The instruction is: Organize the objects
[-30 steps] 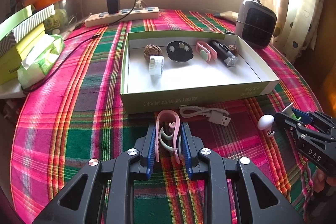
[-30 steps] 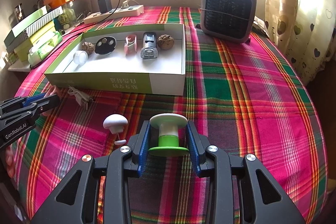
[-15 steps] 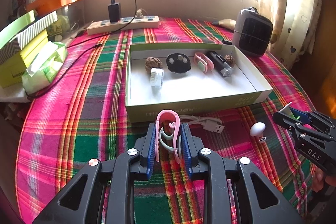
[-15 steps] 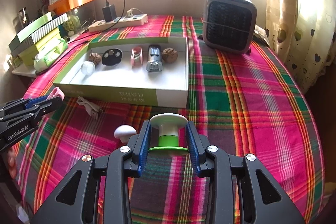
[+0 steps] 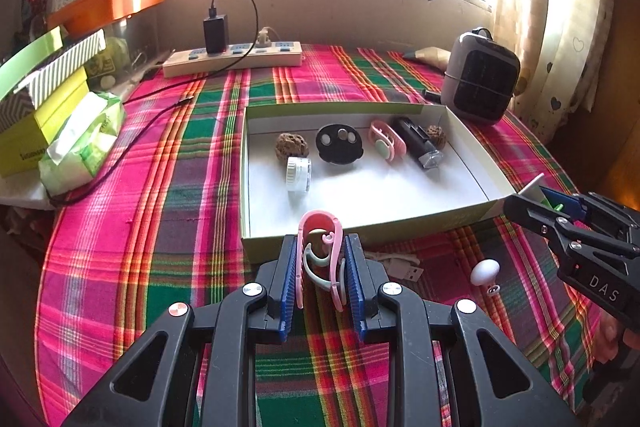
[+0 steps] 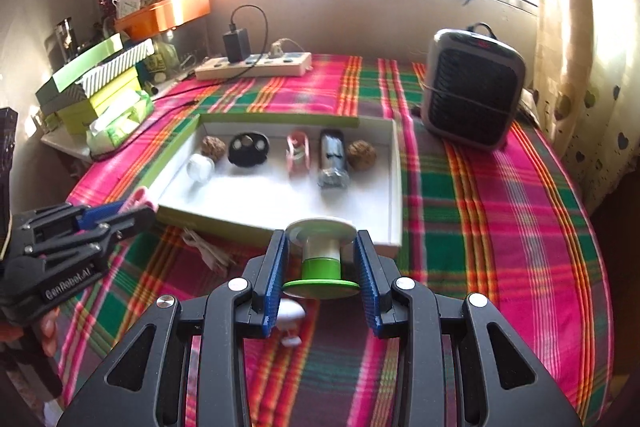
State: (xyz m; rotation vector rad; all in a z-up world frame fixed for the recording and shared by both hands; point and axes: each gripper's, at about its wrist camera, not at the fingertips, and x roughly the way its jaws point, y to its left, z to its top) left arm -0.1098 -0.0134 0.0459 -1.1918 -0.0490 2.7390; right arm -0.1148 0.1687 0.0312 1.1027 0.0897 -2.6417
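Note:
My left gripper [image 5: 320, 263] is shut on a pink clip [image 5: 320, 231] and holds it above the plaid cloth, just before the near wall of the open green box [image 5: 360, 227]. My right gripper [image 6: 322, 267] is shut on a green and white spool [image 6: 321, 259], raised near the box's [image 6: 394, 187] near right corner. The box holds two walnuts, a black disc [image 5: 339, 143], a white cap [image 5: 298, 174], a pink case [image 5: 386, 140] and a dark tube [image 5: 418, 143]. A white knob [image 5: 485, 271] and a white USB cable [image 5: 396, 265] lie on the cloth between the grippers.
A grey fan heater [image 6: 474, 101] stands at the back right. A power strip [image 5: 234, 59] with a black charger lies at the back. Stacked boxes and a tissue pack [image 5: 80, 143] sit at the left edge. An orange tray [image 6: 164, 13] is on the sill.
Both grippers have risen and drawn back from the table with their loads; the box and the other objects look smaller and farther. The white knob now lies under my right gripper's left finger.

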